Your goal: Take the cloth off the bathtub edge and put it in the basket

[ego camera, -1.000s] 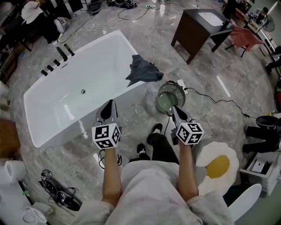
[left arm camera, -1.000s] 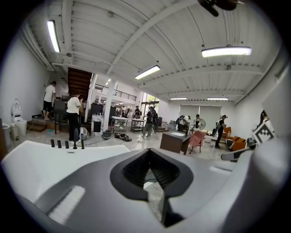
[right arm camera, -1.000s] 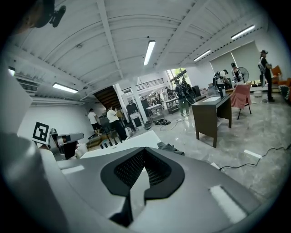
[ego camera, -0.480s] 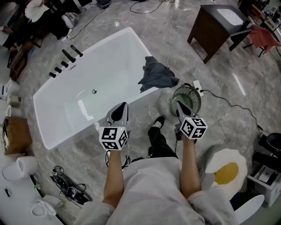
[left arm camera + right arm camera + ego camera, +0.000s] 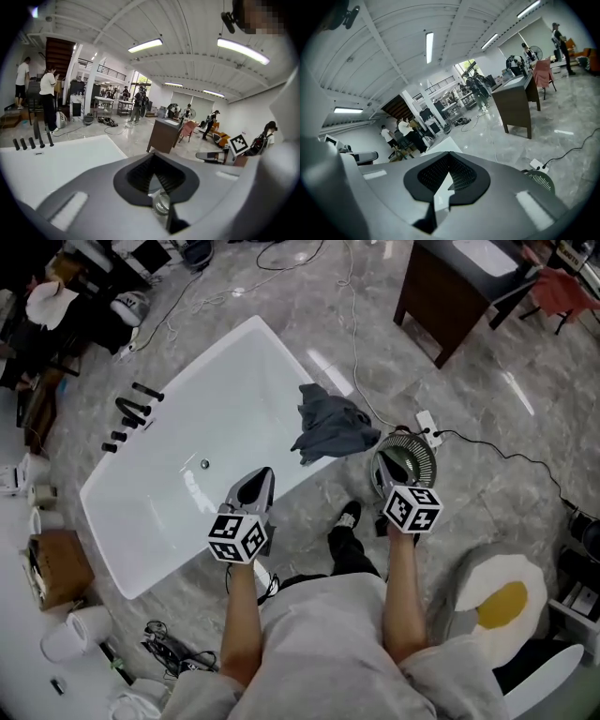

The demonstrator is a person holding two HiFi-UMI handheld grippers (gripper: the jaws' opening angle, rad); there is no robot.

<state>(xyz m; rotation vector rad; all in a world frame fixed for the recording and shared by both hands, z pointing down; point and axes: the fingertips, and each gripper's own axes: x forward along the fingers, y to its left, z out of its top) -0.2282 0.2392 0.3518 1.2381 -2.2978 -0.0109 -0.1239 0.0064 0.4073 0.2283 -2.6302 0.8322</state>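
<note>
Beside the bathtub (image 5: 178, 418), left gripper (image 5: 262, 474) and right gripper (image 5: 388, 468), jaws closed and empty, stand nearer the cloth (image 5: 328, 427) than before. Right one overlaps the basket (image 5: 427, 454).

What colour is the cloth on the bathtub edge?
Dark blue-grey, plain. The cloth shows best in the head view.

Dark grey cloth (image 5: 328, 430) on white bathtub (image 5: 159, 498); green-grey basket (image 5: 405, 463).
</note>
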